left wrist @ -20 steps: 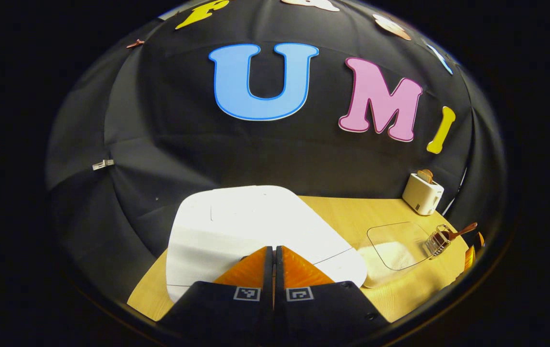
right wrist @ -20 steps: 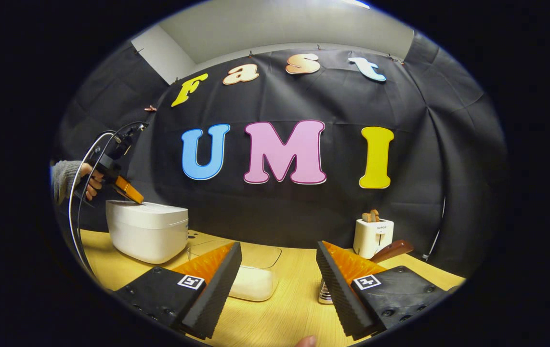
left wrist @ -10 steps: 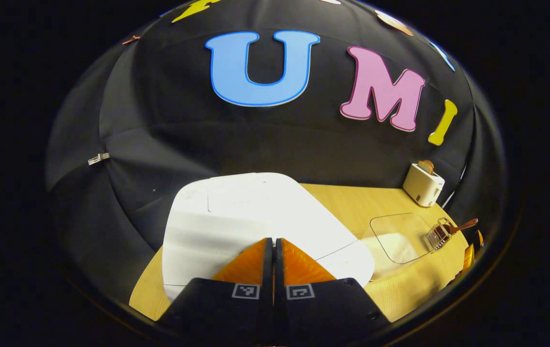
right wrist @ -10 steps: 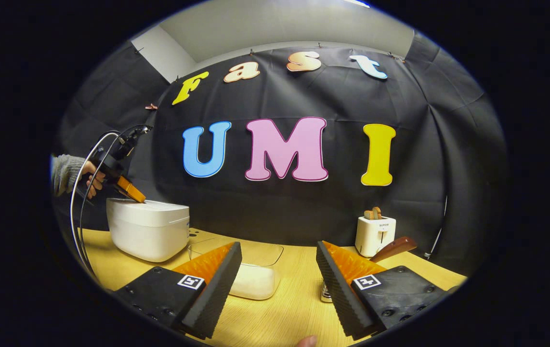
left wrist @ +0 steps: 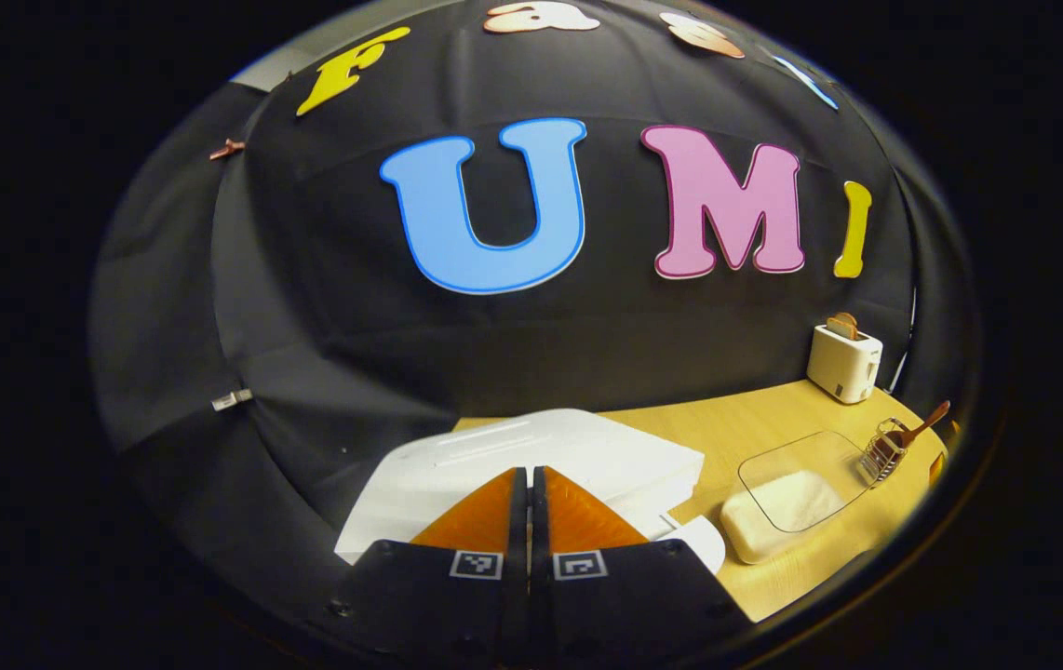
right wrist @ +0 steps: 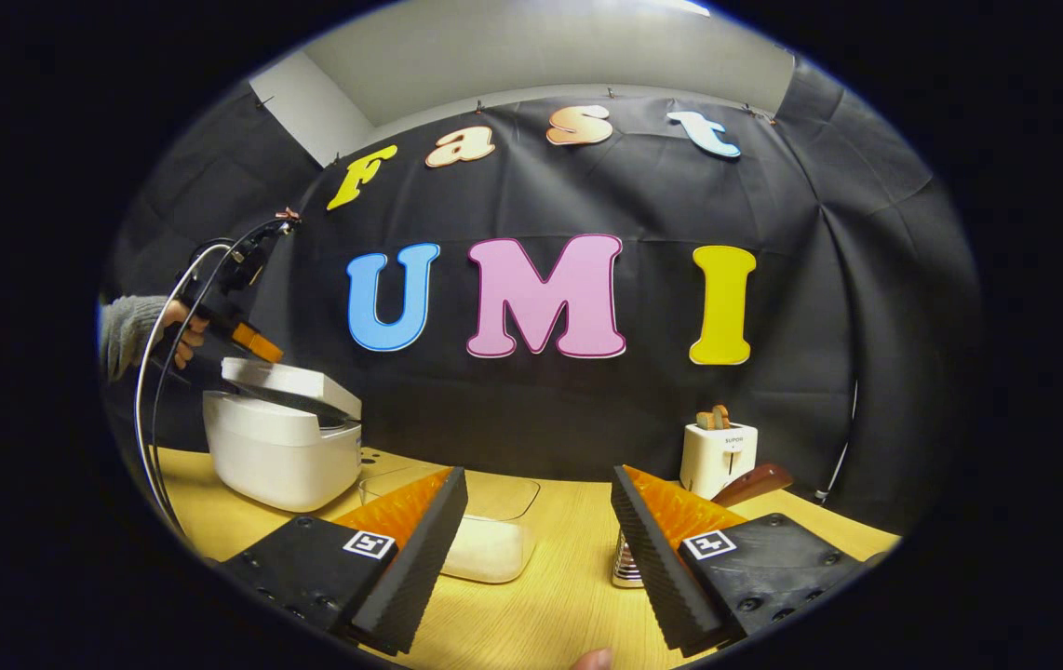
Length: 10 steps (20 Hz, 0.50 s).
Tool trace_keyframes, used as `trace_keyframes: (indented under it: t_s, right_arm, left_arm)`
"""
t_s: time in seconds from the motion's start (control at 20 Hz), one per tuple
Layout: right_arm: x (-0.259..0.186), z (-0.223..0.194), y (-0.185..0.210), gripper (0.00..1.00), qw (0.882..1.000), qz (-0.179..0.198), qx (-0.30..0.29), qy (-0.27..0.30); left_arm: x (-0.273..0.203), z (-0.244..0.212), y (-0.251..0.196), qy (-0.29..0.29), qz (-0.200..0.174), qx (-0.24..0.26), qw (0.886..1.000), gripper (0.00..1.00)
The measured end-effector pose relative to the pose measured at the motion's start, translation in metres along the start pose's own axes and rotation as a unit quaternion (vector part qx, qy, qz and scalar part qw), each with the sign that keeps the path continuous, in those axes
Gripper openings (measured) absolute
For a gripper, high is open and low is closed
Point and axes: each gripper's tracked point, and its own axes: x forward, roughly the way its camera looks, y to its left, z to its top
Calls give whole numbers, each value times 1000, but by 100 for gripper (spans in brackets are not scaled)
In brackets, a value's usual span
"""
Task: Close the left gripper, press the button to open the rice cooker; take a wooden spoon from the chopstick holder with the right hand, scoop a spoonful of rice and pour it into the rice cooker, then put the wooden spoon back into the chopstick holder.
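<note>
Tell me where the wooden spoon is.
In the left gripper view, the wooden spoon stands in the chopstick holder at the table's right end, beside the rice container.

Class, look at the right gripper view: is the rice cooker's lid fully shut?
No. The rice cooker lid stands tilted up, with a dark gap beneath its front edge.

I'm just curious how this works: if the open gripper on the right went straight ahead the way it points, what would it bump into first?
Probably nothing on the table: the right gripper points between the rice container and the chopstick holder, toward the black cloth wall. Depth is hard to judge.
</note>
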Motion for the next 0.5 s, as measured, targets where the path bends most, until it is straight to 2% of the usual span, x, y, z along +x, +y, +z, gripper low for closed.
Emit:
trace_keyframes:
  t_s: [0.3,0.5]
  right_arm:
    - [0,1,-1,96,1000,-2,-8,0]
    - [0,3,-1,96,1000,0,1,-3]
  left_arm:
    - [-4,53,16,-109,32,14,993,5]
    - [-20,75,11,-163,22,3,986,5]
